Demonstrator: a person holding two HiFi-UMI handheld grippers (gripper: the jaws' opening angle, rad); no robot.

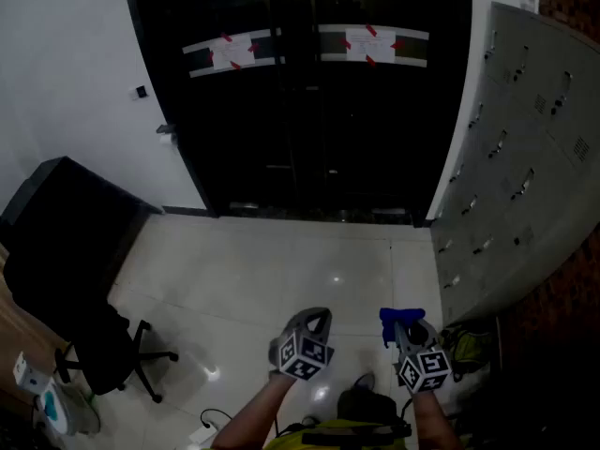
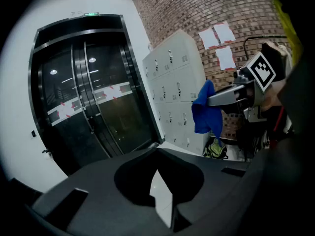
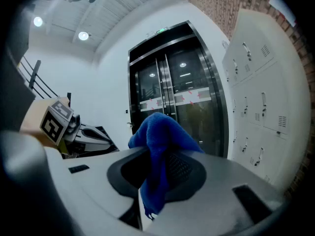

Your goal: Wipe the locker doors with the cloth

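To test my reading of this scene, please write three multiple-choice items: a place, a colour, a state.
1. The lockers stand: A) at the person's left B) at the person's right C) straight ahead
2. The cloth is: A) red B) white C) blue
3. The right tool is: A) shut on the cloth B) open and empty C) lying on the floor
Key: B, the head view shows them at the right; C, it is blue in every view; A, its jaws pinch the cloth.
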